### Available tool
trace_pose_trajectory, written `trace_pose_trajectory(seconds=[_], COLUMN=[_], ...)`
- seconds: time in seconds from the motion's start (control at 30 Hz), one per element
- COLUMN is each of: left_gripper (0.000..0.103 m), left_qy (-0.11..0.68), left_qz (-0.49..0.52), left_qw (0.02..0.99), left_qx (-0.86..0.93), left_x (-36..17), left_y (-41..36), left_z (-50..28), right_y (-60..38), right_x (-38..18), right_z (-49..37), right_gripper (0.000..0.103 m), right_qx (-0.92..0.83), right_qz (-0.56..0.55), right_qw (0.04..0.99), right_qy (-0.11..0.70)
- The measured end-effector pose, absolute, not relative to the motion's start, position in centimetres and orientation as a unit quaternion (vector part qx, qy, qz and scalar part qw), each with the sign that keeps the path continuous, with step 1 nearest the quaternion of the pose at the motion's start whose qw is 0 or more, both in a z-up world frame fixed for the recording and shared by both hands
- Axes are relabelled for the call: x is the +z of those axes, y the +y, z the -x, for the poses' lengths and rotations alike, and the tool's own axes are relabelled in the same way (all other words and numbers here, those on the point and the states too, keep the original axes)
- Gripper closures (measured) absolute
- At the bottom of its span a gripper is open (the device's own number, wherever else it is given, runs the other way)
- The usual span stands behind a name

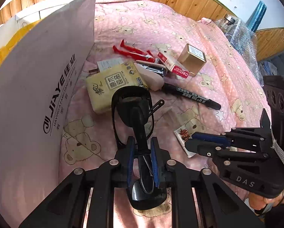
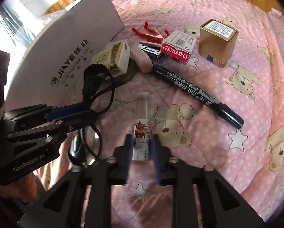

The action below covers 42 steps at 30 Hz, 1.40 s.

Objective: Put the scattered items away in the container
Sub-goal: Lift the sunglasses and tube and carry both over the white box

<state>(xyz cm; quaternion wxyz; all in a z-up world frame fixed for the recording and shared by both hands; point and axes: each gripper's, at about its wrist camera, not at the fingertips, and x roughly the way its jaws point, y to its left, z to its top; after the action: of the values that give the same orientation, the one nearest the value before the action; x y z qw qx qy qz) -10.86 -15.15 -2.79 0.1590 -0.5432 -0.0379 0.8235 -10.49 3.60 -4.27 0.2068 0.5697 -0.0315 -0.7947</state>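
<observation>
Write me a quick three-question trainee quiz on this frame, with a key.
1. True or false: the left tool is shut on the black glasses.
2. Which item is printed with "700"? A gold tin; B black marker; C tissue pack.
3. What colour is the quilt under the items?
Key: 1 true; 2 B; 3 pink.
</observation>
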Motion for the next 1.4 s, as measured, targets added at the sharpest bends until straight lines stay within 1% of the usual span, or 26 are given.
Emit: trace_pose_trajectory(seconds=[0.07, 0.1, 0.13, 0.17, 0.23, 0.27, 0.33, 0.77, 1.03, 1.27, 1.3, 1.37, 1.4], left_gripper=[0.075, 0.075, 0.075, 0.076, 0.081, 0.085, 0.087, 0.089, 0.089, 0.089, 0.089, 0.089, 0.089], left_qy=[-0.043, -0.044, -0.04, -0.035, -0.027, -0.026, -0.03, -0.043, -0.054, -0.053, -0.052, -0.05, -0.05], left_qz=[0.546, 0.547, 0.546, 0.545, 0.543, 0.542, 0.537, 0.523, 0.51, 0.505, 0.505, 0.506, 0.505], left_qw=[0.157, 0.156, 0.156, 0.158, 0.161, 0.163, 0.166, 0.175, 0.189, 0.195, 0.194, 0.193, 0.194], left_qx=[0.822, 0.821, 0.822, 0.822, 0.823, 0.824, 0.826, 0.833, 0.837, 0.839, 0.839, 0.839, 0.839], left_x=[-3.0, -3.2, -3.3, -3.4, -3.6, -3.5, -3.0, -1.3, 0.2, 1.5, 1.6, 2.0, 2.1], left_y=[-15.2, -15.1, -15.1, -15.0, -14.8, -14.8, -14.9, -15.4, -15.4, -15.3, -15.3, -15.3, -15.2], left_z=[10.8, 10.8, 10.7, 10.6, 10.6, 10.5, 10.2, 10.2, 10.1, 9.8, 9.8, 9.9, 9.9], right_y=[3.4, 3.3, 3.2, 3.5, 4.3, 4.8, 5.5, 9.1, 11.4, 8.1, 7.1, 1.6, 1.2], right_x=[-4.3, -4.2, -4.2, -4.2, -3.9, -3.6, -2.8, -0.6, 0.6, -0.3, -0.5, -1.2, -1.1], right_z=[10.6, 10.6, 10.6, 10.6, 10.6, 10.4, 10.1, 10.1, 10.1, 10.3, 10.3, 9.1, 9.2], right_gripper=[0.068, 0.07, 0.082, 0.083, 0.084, 0.084, 0.084, 0.084, 0.084, 0.084, 0.084, 0.084, 0.084], right_qx=[-0.802, -0.805, -0.807, -0.807, -0.806, -0.807, -0.811, -0.82, -0.819, -0.818, -0.818, -0.82, -0.822], right_qz=[-0.56, -0.558, -0.557, -0.56, -0.562, -0.562, -0.557, -0.552, -0.552, -0.551, -0.55, -0.547, -0.544], right_qw=[0.207, 0.201, 0.195, 0.188, 0.183, 0.179, 0.175, 0.146, 0.144, 0.139, 0.137, 0.139, 0.141], right_qy=[-0.024, -0.016, -0.009, -0.009, -0.022, -0.025, -0.031, -0.032, -0.069, -0.096, -0.096, -0.099, -0.097])
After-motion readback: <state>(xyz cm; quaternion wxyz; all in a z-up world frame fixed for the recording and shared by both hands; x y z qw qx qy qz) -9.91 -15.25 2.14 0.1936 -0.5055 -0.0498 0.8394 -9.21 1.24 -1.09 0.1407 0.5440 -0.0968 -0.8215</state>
